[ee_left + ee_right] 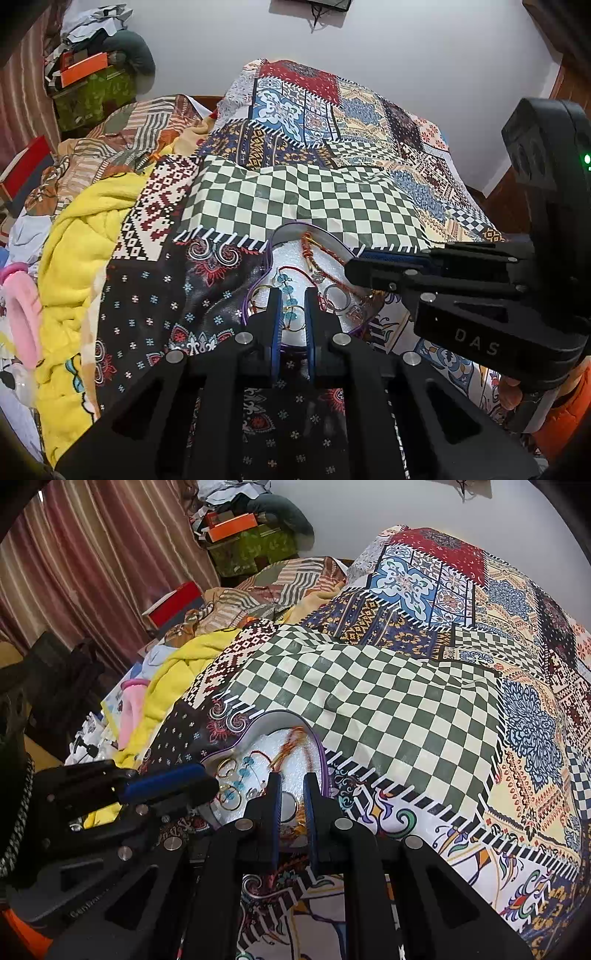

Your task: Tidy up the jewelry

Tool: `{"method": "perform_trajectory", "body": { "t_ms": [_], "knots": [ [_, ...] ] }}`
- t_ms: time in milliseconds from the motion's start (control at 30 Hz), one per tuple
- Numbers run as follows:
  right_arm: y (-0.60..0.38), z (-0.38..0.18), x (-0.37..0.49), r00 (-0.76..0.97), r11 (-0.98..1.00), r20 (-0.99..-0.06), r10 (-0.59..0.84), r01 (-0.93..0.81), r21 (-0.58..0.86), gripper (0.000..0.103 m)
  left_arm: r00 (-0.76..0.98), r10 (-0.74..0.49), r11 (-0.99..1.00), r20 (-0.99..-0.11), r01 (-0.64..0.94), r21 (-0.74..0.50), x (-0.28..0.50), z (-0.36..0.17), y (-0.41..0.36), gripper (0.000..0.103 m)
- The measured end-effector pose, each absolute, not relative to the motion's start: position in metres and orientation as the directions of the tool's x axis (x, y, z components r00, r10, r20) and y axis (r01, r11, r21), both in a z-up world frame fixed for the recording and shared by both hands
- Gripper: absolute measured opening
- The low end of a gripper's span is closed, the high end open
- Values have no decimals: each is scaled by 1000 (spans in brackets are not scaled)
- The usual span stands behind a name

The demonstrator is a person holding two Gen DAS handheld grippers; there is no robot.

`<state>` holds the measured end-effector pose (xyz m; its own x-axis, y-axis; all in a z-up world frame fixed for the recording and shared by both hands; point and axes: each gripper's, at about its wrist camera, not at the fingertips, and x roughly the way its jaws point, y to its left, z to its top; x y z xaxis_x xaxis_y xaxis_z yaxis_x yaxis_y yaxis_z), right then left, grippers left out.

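A bed (303,206) covered with a patchwork spread (388,686) is filling both views, and a heap of yellow blanket (85,229) is lying on its far left side. On the spread a shallow heart-shaped tray (291,230) with a purple rim and a white lining is sitting just ahead of both grippers.

The jewelry is lying loose and mixed inside that tray: a red and gold braided cord (314,254), a string of blue beads (290,295), thin gold hoops (227,770) and silver rings (338,297), some overlapping. Nothing appears sorted or laid apart, so the organizing seems to be at its beginning, with all the separating left to do.

The left gripper (291,308) is hovering over the near part of the tray, its jaws standing a little apart with the blue beads between them but not visibly clamped. The right gripper (291,794) is reaching over the tray's right side, jaws likewise narrowly parted; whether a ring is pinched there I cannot tell.

The left wrist view is showing the silver rings and the cord sharply. The right wrist view is blurring the cord but is showing the gold hoops at the tray's left more clearly, and the curtain (92,572).
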<state>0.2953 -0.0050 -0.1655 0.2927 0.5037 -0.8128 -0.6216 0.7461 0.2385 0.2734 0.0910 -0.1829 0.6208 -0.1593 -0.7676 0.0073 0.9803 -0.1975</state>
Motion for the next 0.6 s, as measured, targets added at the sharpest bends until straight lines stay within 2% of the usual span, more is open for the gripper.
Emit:
{"method": "perform_trajectory", "body": {
  "t_ms": [133, 167, 400, 600],
  "knots": [
    [-7, -161, 292, 273, 747, -818, 506, -612, 258, 12, 638, -136, 983, -758, -6, -182, 267, -173, 93, 24],
    [-8, -158, 290, 276, 748, -814, 510, -610, 262, 12, 644, -129, 984, -754, -9, -176, 265, -170, 94, 25],
    [-22, -120, 269, 360, 761, -776, 518, -607, 227, 12, 691, -119, 985, -713, -8, -171, 244, -136, 92, 25],
    [-49, -61, 233, 486, 776, -672, 559, -591, 218, 12, 762, -108, 987, -638, 8, -158, 212, -86, 87, 25]
  ]
}}
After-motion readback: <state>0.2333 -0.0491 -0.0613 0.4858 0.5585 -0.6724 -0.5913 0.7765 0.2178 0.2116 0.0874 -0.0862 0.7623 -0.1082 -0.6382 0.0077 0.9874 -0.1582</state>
